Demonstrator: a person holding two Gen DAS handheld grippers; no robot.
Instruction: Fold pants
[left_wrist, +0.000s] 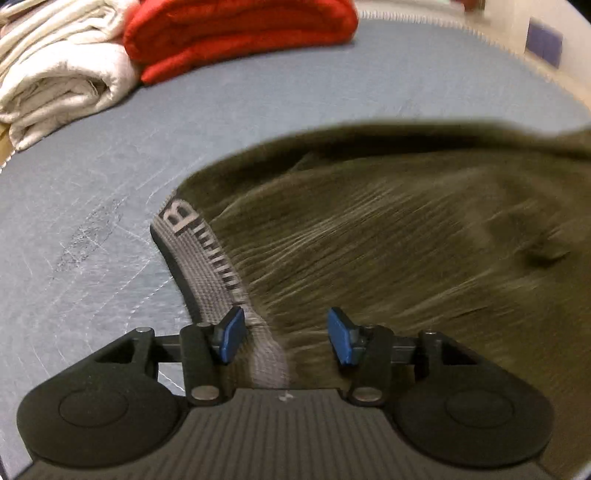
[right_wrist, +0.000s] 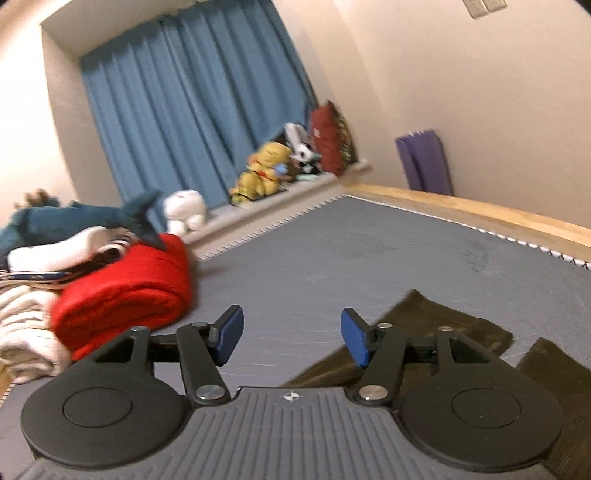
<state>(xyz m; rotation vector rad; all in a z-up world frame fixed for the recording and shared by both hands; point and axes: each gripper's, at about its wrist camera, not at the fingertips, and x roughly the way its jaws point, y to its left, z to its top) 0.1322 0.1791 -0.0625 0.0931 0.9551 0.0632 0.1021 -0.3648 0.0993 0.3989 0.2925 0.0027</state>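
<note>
Two hand-held grippers, left (left_wrist: 286, 336) and right (right_wrist: 291, 338), both spread; one pants (left_wrist: 388, 240).

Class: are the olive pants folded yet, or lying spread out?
Spread out: the pants lie flat, waistband exposed, and both leg ends lie apart on the bed.

Red blanket (left_wrist: 236, 33) beside cream bedding (left_wrist: 55, 74)

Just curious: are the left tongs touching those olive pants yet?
Cannot tell. In the left wrist view the open left tongs straddle the pants waistband, but contact is unclear.
</note>
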